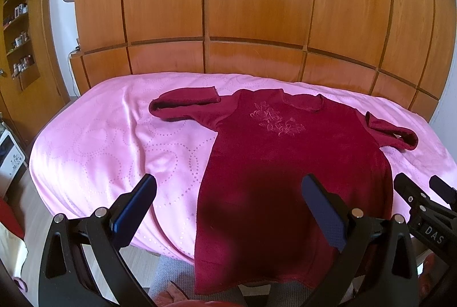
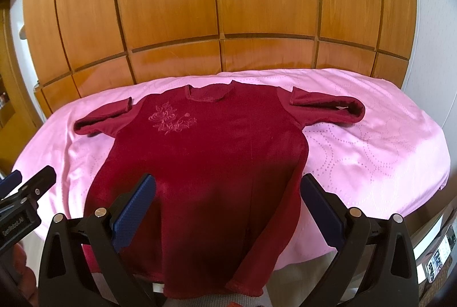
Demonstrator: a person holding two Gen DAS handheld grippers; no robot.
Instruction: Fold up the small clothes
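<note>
A dark red top [image 1: 274, 158] with an embroidered flower on the chest lies flat, front up, on a pink bedspread [image 1: 114, 141]. Both sleeves are folded back on themselves. Its hem hangs over the near edge of the bed. It also shows in the right wrist view [image 2: 217, 152]. My left gripper [image 1: 228, 187] is open and empty, hovering above the top's lower left side. My right gripper [image 2: 228, 187] is open and empty above the top's lower middle. The right gripper shows at the right edge of the left wrist view [image 1: 417, 187]. The left gripper shows at the left edge of the right wrist view [image 2: 31, 175].
The pink bedspread [image 2: 371, 152] covers a bed against a wooden panel wardrobe [image 1: 257, 7]. A shelf unit [image 1: 20, 32] with small items stands at far left. A white appliance [image 1: 8, 152] sits low left. Floor lies below the bed's near edge.
</note>
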